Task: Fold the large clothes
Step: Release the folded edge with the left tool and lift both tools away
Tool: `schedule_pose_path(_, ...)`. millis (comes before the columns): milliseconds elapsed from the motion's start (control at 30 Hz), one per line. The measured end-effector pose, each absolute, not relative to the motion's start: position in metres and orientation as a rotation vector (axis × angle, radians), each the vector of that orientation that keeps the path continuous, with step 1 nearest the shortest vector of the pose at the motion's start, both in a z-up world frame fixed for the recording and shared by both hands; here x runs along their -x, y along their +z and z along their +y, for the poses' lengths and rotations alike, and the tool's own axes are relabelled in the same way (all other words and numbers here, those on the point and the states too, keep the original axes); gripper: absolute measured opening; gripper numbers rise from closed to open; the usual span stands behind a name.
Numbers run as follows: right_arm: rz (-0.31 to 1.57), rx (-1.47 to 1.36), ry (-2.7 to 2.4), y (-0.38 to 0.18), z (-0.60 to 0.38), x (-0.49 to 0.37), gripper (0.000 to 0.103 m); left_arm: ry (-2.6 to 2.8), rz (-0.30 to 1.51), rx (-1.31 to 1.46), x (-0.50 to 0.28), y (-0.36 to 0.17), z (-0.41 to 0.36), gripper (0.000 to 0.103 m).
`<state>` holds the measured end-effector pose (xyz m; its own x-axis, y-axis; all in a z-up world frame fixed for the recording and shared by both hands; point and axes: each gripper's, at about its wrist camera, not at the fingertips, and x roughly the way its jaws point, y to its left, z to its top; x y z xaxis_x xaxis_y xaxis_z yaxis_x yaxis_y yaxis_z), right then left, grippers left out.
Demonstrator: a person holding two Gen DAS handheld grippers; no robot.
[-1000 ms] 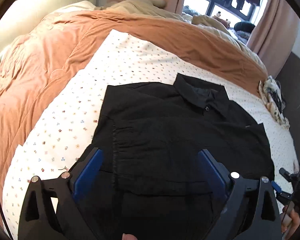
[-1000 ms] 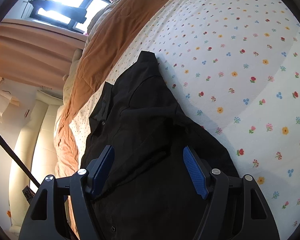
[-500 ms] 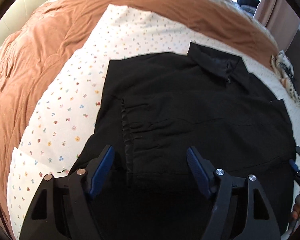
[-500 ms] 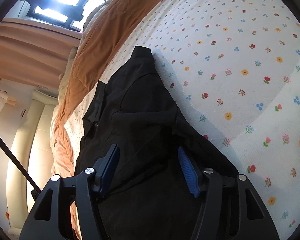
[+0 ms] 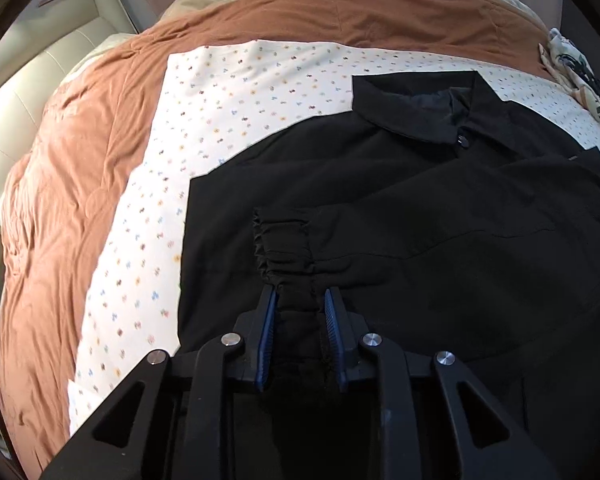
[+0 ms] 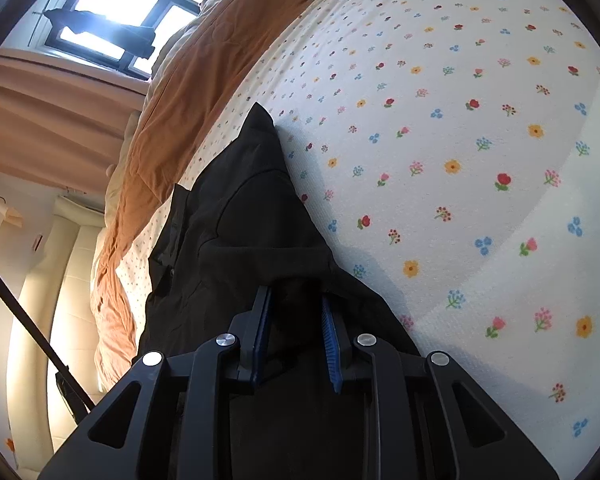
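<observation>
- Black cloth fills both views: a shirt lies collar-up and flat on the flowered sheet of the bed, with the brown quilt beyond it.
- One sleeve is already laid across the chest, its gathered cuff just ahead of the left claw.
- The left claw's jaws have just been closing and now stand narrow, with a ridge of the shirt's cloth bunched between the blue pads; it looks pinched.
- The right claw has likewise just been closing at the shirt's other side edge, near the sheet; its jaws are narrow with dark cloth between them, seemingly gripped.
- Step in hand, as I judge it: taking hold of the lower part of the shirt with both claws, ready for the bottom-to-collar fold.
- The next move calls for both grips to be firm, then an even lift of both sides together, carrying the hem up towards the collar without dragging the folded sleeve out of place.
- A grip on the top layer alone would leave the back of the shirt on the bed.
</observation>
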<state>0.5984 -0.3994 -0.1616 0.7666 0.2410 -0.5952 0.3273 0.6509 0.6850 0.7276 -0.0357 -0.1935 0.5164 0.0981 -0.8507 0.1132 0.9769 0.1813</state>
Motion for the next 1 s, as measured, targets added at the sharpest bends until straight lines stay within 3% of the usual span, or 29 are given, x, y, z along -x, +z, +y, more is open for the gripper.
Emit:
schedule_pose_path(133,0.736,-0.882,-0.046,-0.16,-0.399,-0.598,0.023,0.125,1.029,-0.265,-0.743,-0.201,-0.023,0.026)
schedule_pose_path(300,0.747,-0.879,-0.039,-0.157,-0.4,-0.603,0.028,0.09,1.088,-0.112,-0.745,-0.205,0.005,0.026)
schedule_pose_path(367,0.742,-0.864,-0.014,-0.153,-0.395,-0.602,0.049,0.102,1.066,-0.102,-0.74,-0.195,0.012,0.027)
schedule_pose_path(400,0.735,-0.861,0.0,-0.15,-0.393,-0.602,0.061,0.097,1.056,-0.091,-0.735,-0.191,0.014,0.037)
schedule_pose_path(433,0.729,-0.855,0.012,-0.148,-0.39,-0.601,0.066,0.075,1.041,-0.064,-0.732,-0.183,0.017,0.047)
schedule_pose_path(467,0.725,-0.843,0.018,-0.145,-0.388,-0.599,0.072,0.062,1.032,-0.048,-0.729,-0.178,0.02,0.078)
schedule_pose_path(500,0.723,-0.829,0.018,-0.143,-0.386,-0.598,0.073,0.052,1.014,-0.039,-0.725,-0.17,0.022,0.103)
schedule_pose_path(667,0.732,-0.794,0.02,-0.14,-0.379,-0.587,0.074,0.018,0.943,0.011,-0.694,-0.136,0.031,0.103)
schedule_pose_path(767,0.708,-0.78,0.021,-0.134,-0.375,-0.573,0.086,0.014,0.937,0.04,-0.671,-0.124,0.035,0.103)
schedule_pose_path(867,0.677,-0.752,0.026,-0.124,-0.37,-0.553,0.087,-0.001,0.942,0.072,-0.646,-0.116,0.041,0.103)
schedule_pose_path(967,0.654,-0.712,0.025,-0.114,-0.364,-0.538,0.103,-0.014,0.942,0.124,-0.616,-0.107,0.044,0.103)
schedule_pose_path(1000,0.637,-0.699,0.025,-0.11,-0.362,-0.53,0.103,-0.015,0.931,0.141,-0.604,-0.1,0.047,0.103)
